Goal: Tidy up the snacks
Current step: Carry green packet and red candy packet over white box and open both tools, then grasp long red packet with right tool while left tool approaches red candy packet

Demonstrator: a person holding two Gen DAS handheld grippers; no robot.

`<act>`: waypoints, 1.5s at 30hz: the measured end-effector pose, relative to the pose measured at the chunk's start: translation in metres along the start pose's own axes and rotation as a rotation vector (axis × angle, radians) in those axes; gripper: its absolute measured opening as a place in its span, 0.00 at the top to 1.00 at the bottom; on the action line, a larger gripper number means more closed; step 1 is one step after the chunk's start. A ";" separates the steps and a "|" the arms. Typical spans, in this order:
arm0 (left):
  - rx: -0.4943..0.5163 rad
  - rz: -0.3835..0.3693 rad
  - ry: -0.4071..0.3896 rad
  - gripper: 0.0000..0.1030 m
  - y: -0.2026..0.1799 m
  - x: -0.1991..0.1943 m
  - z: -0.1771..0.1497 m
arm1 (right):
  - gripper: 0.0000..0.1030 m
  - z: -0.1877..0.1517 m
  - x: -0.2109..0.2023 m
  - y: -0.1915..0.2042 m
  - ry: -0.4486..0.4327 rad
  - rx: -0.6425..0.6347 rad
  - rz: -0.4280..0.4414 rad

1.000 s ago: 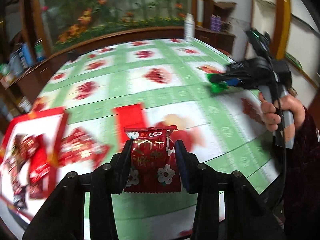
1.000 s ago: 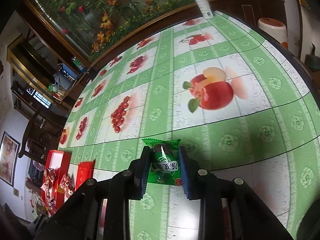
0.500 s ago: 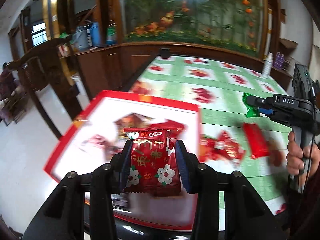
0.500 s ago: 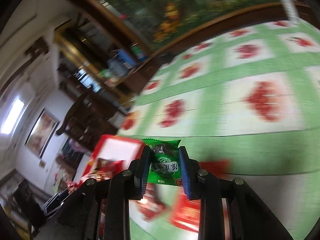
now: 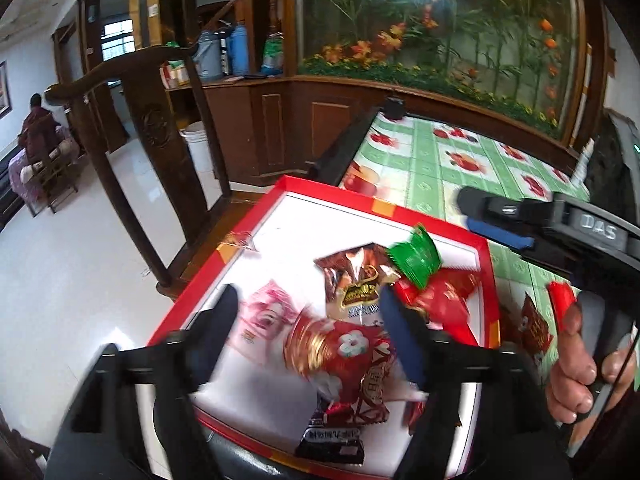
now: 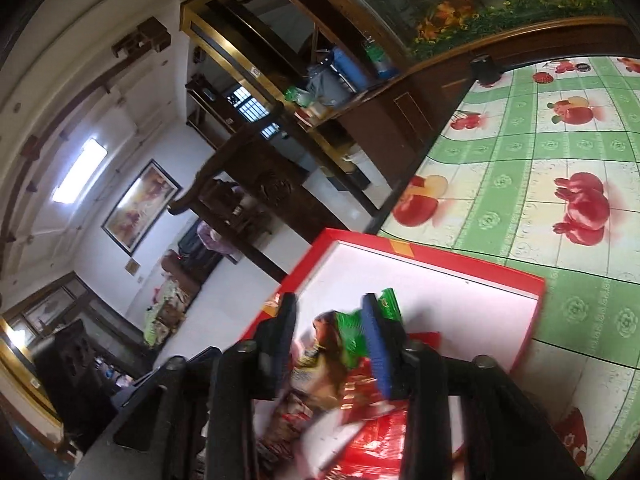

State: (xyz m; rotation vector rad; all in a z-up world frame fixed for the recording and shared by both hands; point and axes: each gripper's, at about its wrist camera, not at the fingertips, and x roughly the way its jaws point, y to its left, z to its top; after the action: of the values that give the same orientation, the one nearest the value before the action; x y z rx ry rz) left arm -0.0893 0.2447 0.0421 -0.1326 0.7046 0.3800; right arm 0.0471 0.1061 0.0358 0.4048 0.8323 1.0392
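1. My left tongs (image 5: 308, 320) are standing wide apart over the red box (image 5: 486, 280), and their jaws have just been opening. The red flowered snack packet (image 5: 344, 354) is lying blurred between them and below, with no pad pressing on it.
2. My right tongs (image 6: 330, 340) are parted about halfway, and their jaws have just been opening too. The green snack packet (image 6: 352, 332) is sitting in the gap, its far edge poking out past the blue-padded finger (image 6: 376, 352); I cannot tell whether that pad is touching it, but the other finger is standing clear of it.
3. In the left wrist view I am seeing the same green snack packet (image 5: 416, 258) tilted above the far right part of the box, just under the right tongs' fingers (image 5: 500, 234), with a hand (image 5: 576, 372) gripping the handle at the right edge.
4. Inside the box I am looking at a loose pile: a brown foil packet (image 5: 356, 280) in the middle, a pink packet (image 5: 266, 316) to its left, a red wrapper (image 5: 444, 298) to its right, and a dark bar (image 5: 330, 438) at the near rim.
5. The box is sitting at the corner of the bench (image 6: 560, 184), which is wearing a green and white cloth printed with red fruit. More red packets (image 5: 534, 330) are lying on the cloth just beside the box's right wall.
6. Past the bench edge I am seeing a dark wooden chair (image 5: 160, 120) on the pale floor.
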 end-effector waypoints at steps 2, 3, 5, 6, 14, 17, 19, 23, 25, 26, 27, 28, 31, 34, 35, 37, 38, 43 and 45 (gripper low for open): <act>-0.001 0.004 -0.002 0.26 -0.003 -0.003 -0.003 | 0.52 0.004 -0.013 -0.010 -0.037 0.020 -0.023; -0.003 -0.003 0.003 0.26 -0.005 -0.002 -0.002 | 0.52 0.007 -0.021 -0.017 -0.052 0.043 -0.031; -0.012 -0.040 0.018 0.26 -0.010 -0.004 -0.006 | 0.52 0.013 -0.033 -0.028 -0.070 0.079 -0.036; -0.008 -0.067 0.033 0.26 -0.017 -0.005 -0.010 | 0.49 0.017 -0.043 -0.034 -0.079 0.088 -0.064; 0.114 -0.175 0.076 0.26 -0.080 -0.016 -0.028 | 0.35 0.025 -0.135 -0.094 -0.167 0.119 -0.266; 0.154 -0.197 0.096 0.26 -0.101 -0.018 -0.035 | 0.34 0.019 -0.168 -0.118 -0.170 0.133 -0.363; 0.163 -0.204 0.110 0.26 -0.110 -0.019 -0.040 | 0.34 0.017 -0.184 -0.131 -0.166 0.161 -0.393; 0.195 -0.226 0.148 0.26 -0.133 -0.018 -0.049 | 0.32 0.012 -0.208 -0.155 -0.156 0.223 -0.431; 0.225 -0.231 0.156 0.26 -0.142 -0.021 -0.052 | 0.32 0.011 -0.214 -0.161 -0.145 0.241 -0.439; 0.238 -0.226 0.152 0.26 -0.144 -0.023 -0.053 | 0.32 0.011 -0.215 -0.162 -0.138 0.248 -0.436; 0.251 -0.215 0.145 0.26 -0.145 -0.025 -0.053 | 0.32 0.008 -0.213 -0.161 -0.134 0.247 -0.432; 0.256 -0.203 0.137 0.26 -0.143 -0.028 -0.053 | 0.32 0.007 -0.212 -0.158 -0.128 0.240 -0.423; 0.246 -0.149 0.088 0.26 -0.128 -0.035 -0.050 | 0.32 0.001 -0.193 -0.140 -0.074 0.156 -0.351; 0.209 -0.107 0.068 0.26 -0.113 -0.033 -0.048 | 0.32 -0.010 -0.161 -0.108 0.023 0.030 -0.247; 0.192 -0.105 0.073 0.25 -0.108 -0.032 -0.047 | 0.32 -0.014 -0.150 -0.098 0.054 -0.016 -0.224; 0.162 -0.107 0.083 0.25 -0.100 -0.028 -0.047 | 0.32 -0.025 -0.130 -0.077 0.113 -0.108 -0.200; 0.149 -0.111 0.090 0.25 -0.098 -0.026 -0.047 | 0.33 -0.029 -0.121 -0.069 0.134 -0.146 -0.204; 0.138 -0.145 0.111 0.25 -0.100 -0.022 -0.051 | 0.32 -0.041 -0.073 -0.050 0.209 -0.240 -0.337; 0.147 -0.146 0.107 0.25 -0.101 -0.023 -0.052 | 0.32 -0.044 -0.065 -0.055 0.254 -0.232 -0.335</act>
State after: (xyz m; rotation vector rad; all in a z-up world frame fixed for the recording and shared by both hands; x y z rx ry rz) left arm -0.0976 0.1315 0.0170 -0.0650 0.8210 0.1811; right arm 0.0298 0.0196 -0.0020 -0.0669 0.9548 0.8696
